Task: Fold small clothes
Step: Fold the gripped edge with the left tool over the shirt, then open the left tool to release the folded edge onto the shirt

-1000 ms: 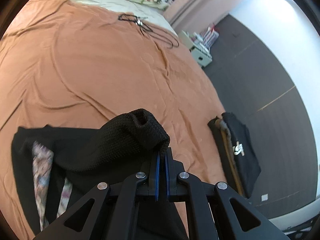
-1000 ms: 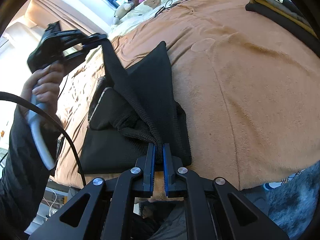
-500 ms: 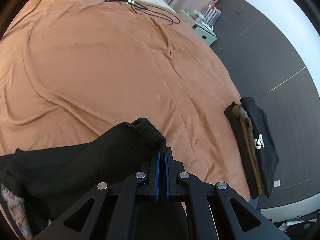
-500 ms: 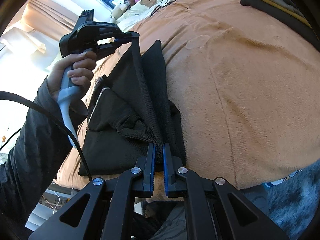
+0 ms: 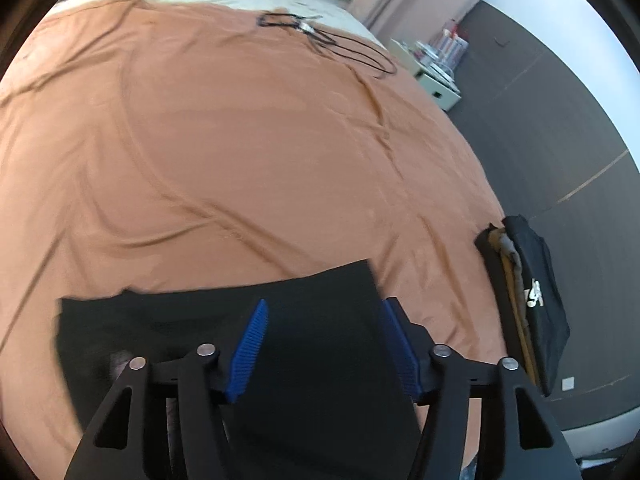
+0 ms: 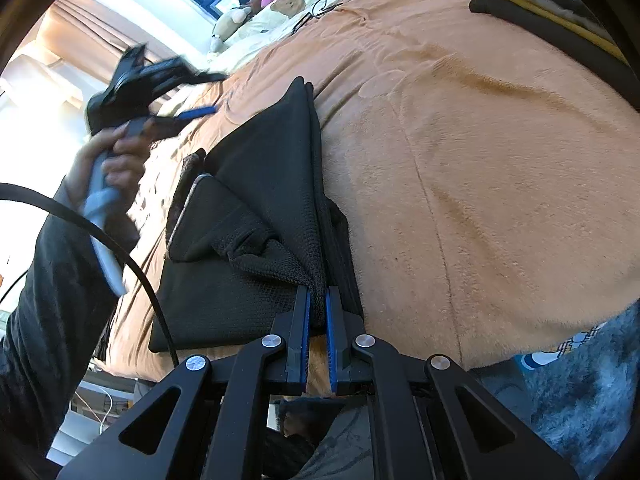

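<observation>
Black garment [image 6: 256, 216] lies on bed [image 6: 480, 160], lower centre of right view, one flap folded over; fold partly done, by look of it. Right hand-held gripper [image 6: 318, 312] pinches near corner. Left hand-held gripper [image 5: 324, 344] wide, empty, above cloth. Finished stack [image 5: 528, 296] at right edge. Left: flatten, final fold, stack.

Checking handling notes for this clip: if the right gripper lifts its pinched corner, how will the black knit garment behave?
Likely floppy: the black knit garment bunches where the right gripper pinches it. Probably light, lying thin on the orange blanket. Its coarse texture suggests little slipping.
</observation>
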A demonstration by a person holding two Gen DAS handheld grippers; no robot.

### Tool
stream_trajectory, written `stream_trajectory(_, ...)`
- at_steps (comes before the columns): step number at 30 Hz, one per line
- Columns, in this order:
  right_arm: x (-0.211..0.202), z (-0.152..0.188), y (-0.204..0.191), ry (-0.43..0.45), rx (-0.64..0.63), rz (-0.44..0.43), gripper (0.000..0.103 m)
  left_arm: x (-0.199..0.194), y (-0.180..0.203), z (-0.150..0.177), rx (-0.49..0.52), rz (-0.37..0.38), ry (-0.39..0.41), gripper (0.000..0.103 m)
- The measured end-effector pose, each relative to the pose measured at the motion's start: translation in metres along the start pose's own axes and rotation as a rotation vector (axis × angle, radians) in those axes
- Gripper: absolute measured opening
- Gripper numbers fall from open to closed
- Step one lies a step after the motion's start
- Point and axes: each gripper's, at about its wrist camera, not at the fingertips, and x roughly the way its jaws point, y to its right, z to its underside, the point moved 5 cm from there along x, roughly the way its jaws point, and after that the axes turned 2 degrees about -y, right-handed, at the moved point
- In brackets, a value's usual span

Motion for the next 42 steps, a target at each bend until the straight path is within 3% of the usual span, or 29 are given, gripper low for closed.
stream_trajectory(6, -0.002, 0.0, 0.001, 0.01, -0.002, 0.017, 0.004, -0.033, -0.047, 0.031, -0.045, -0.076, 0.001, 0.077)
stream_trajectory(12, -0.002, 0.001, 0.0, 0.011, 0.002, 0.021, 0.004, -0.046, -0.077, 0.067, -0.082, -0.099, -0.028, 0.077)
stream_trajectory(20, -0.003, 0.0, -0.001, 0.005, -0.014, 0.031, 0.004, -0.047, -0.096, 0.112, -0.114, -0.059, -0.071, 0.077)
stream_trajectory(27, -0.003, 0.0, 0.0, 0.007, -0.016, 0.033, 0.004, -0.044, -0.091, 0.143, -0.097, 0.022, -0.095, 0.077)
stream_trajectory(31, -0.002, -0.001, 0.001, 0.007, -0.014, 0.03, 0.004, -0.036, -0.093, 0.157, -0.103, 0.024, -0.126, 0.075)
stream_trajectory(32, -0.002, -0.001, 0.002, 0.006, -0.015, 0.03, 0.004, -0.034, -0.093, 0.161, -0.098, 0.026, -0.132, 0.071)
stream_trajectory(34, -0.002, -0.001, 0.003, 0.005, -0.016, 0.031, 0.004, -0.032, -0.091, 0.166, -0.093, 0.027, -0.141, 0.053)
stream_trajectory(36, -0.001, 0.0, 0.004, 0.002, -0.02, 0.036, 0.004, -0.031, -0.092, 0.166, -0.096, 0.018, -0.148, 0.021)
stream_trajectory(38, 0.0, 0.0, 0.004, 0.002, -0.018, 0.033, 0.004, -0.033, -0.089, 0.16, -0.105, 0.057, -0.148, 0.01)
stream_trajectory(42, -0.001, 0.001, 0.003, -0.001, -0.028, 0.032, 0.004, -0.041, -0.074, 0.143, -0.09, 0.096, -0.11, 0.009)
